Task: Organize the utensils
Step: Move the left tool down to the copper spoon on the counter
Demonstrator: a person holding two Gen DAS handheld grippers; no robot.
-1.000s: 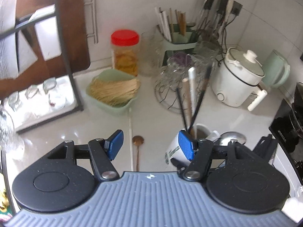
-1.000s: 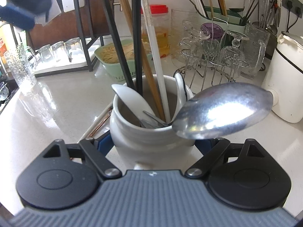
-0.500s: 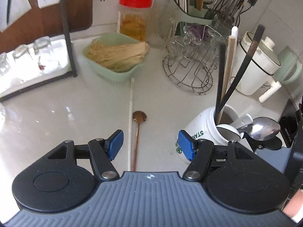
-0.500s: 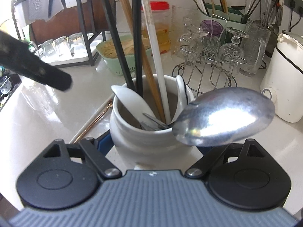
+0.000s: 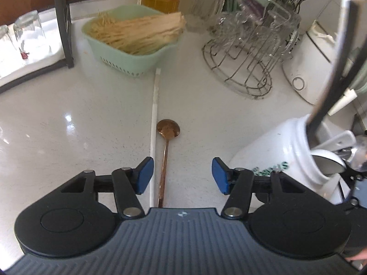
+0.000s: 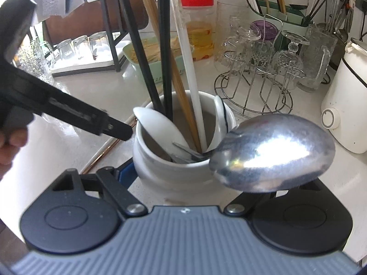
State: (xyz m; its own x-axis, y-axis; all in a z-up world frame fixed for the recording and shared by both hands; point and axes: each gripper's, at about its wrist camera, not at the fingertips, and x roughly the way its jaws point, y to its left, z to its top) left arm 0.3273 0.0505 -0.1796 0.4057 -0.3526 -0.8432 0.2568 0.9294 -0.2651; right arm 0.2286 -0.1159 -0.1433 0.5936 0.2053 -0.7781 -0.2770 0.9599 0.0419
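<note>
The slim copper-coloured metal spoon (image 5: 165, 151) lies flat on the white desk (image 5: 80, 123) left of the white ceramic utensil jar (image 5: 296, 151); its handle runs straight between the left tongs (image 5: 181, 175), closing, empty; the right tongs (image 6: 183, 171) clasp the jar.

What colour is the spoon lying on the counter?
Copper-bronze; the spoon shows best in the left wrist view, beside a white chopstick.

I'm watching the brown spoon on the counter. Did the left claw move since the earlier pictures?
Yes. The left claw has come down toward the counter: the copper spoon and green basket look bigger and nearer.
</note>
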